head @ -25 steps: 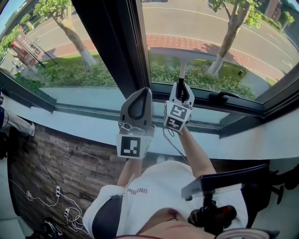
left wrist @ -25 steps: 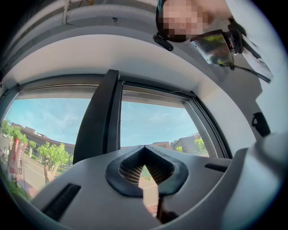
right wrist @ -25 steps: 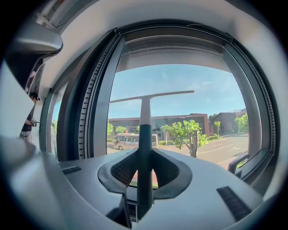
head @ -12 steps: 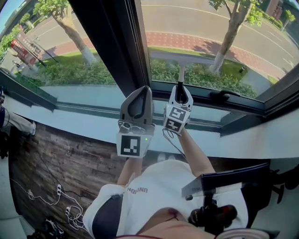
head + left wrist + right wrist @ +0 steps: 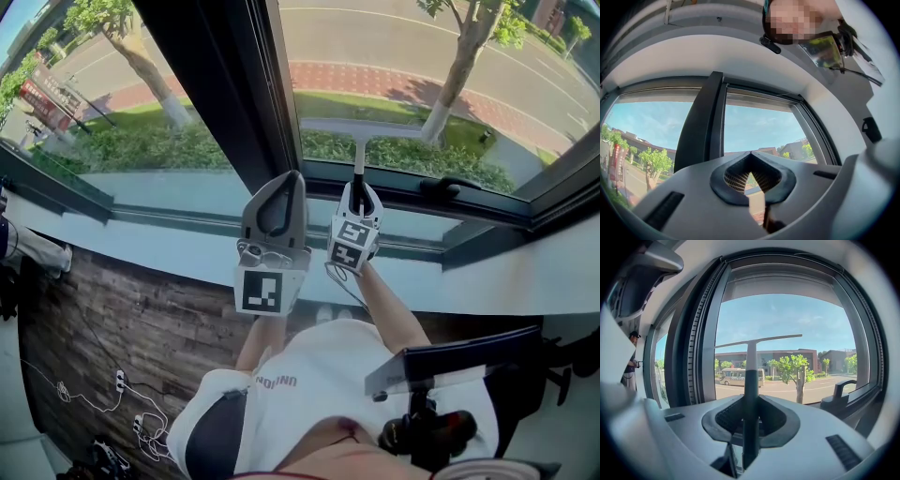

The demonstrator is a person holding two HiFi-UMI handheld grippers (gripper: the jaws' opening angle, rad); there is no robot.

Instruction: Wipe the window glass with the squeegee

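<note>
A person at a window holds the right hand-held gripper (image 5: 358,190) up to the window glass (image 5: 422,56), its jaws pinching the dark handle of a squeegee (image 5: 358,155). The squeegee stands straight out ahead of the jaws, and its pale blade runs crosswise over the lower part of the pane, just beyond the gripper's tips. In the right gripper view the handle (image 5: 750,380) sits squarely between the two ribbed pads, the blade level across the street scene outside. A black window handle (image 5: 445,192) lies on the frame to this gripper's right. The left hand-held gripper (image 5: 281,187) is raised just beside it, to its left, jaws pressed together on nothing, pointing at the dark window post (image 5: 225,84). The white sill (image 5: 169,248) runs under both grippers.
</note>
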